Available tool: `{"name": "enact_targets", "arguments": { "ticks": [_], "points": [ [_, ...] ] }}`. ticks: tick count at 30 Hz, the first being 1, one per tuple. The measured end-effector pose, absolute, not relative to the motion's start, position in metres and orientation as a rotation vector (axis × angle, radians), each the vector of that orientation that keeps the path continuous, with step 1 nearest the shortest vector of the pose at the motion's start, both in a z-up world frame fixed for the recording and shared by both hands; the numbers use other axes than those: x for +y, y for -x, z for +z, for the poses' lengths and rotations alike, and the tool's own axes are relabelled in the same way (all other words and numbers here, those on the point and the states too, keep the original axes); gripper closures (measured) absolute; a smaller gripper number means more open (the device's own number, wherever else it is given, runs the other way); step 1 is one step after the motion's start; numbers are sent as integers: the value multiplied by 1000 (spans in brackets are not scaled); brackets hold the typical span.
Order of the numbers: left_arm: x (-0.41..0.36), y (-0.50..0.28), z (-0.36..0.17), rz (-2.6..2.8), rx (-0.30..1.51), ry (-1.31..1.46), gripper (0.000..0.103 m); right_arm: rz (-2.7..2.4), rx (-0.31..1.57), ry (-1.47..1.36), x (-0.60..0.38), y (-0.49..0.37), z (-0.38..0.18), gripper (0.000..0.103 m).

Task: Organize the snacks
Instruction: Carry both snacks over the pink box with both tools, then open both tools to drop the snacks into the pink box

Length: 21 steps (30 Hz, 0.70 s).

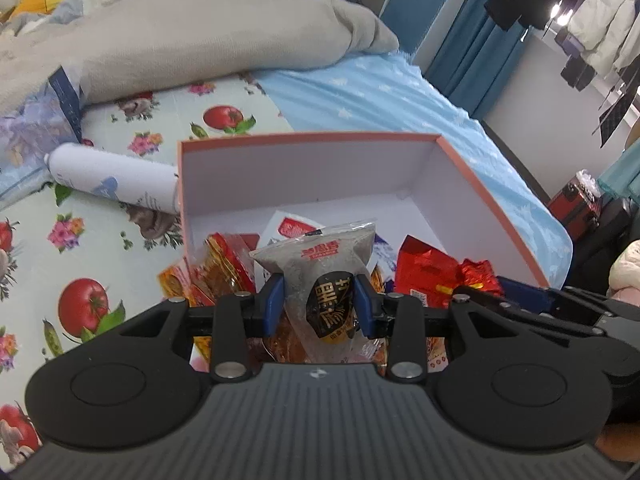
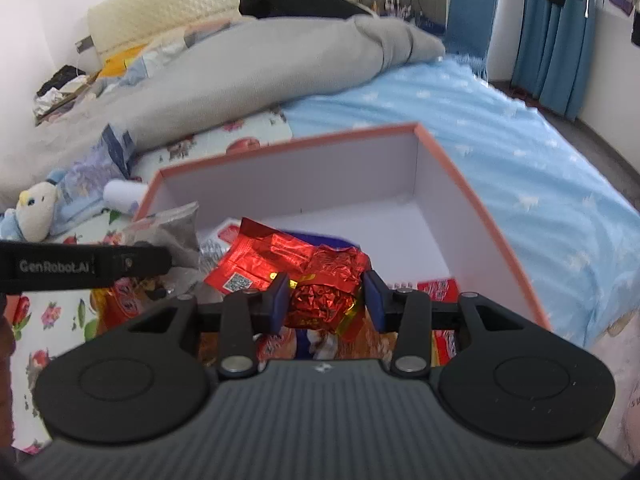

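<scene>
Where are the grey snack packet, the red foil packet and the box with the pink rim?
grey snack packet (image 1: 320,264): left wrist view, upper body above the black label.
red foil packet (image 2: 322,302): right wrist view, crumpled middle between the pads.
box (image 1: 308,136): left wrist view, far rim.

Red foil packet between tongs

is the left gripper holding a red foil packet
No, the left gripper is shut on a grey translucent snack packet with a black label; the red foil packet is in the right gripper.
</scene>
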<state>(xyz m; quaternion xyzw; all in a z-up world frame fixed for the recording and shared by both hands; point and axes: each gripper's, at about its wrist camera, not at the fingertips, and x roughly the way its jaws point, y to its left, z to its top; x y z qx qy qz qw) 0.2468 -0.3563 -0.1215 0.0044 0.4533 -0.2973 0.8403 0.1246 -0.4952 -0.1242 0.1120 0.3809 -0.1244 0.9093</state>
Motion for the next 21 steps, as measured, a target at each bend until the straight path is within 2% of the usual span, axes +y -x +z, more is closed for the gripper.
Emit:
{"name": "enact_targets", "arguments": {
  "ticks": [8,11,12,13,14,15,21],
  "points": [
    [-359,-251,-130,-640,990,-17,60,-247,813,-249,-498,-130,-131,58],
    [-355,-253,-125,-642,985,12,58,-268,812,-249,-499,-131,-129,54],
    [-354,-254,-121,-632,983,12,49,-278,809,-252,-499,-131,-128,45],
    [-352,-254,-117,-619,979,13,37,-287,803,-258,-500,-130,-125,30],
    [-350,-254,-113,-611,967,17,34,-295,793,-263,-500,-129,-123,24],
    [-348,-255,-108,-614,951,23,33,-303,782,-267,-500,-127,-121,21],
    [-333,-251,-69,-644,889,57,33,-319,724,-258,-498,-115,-90,21]
  ]
}}
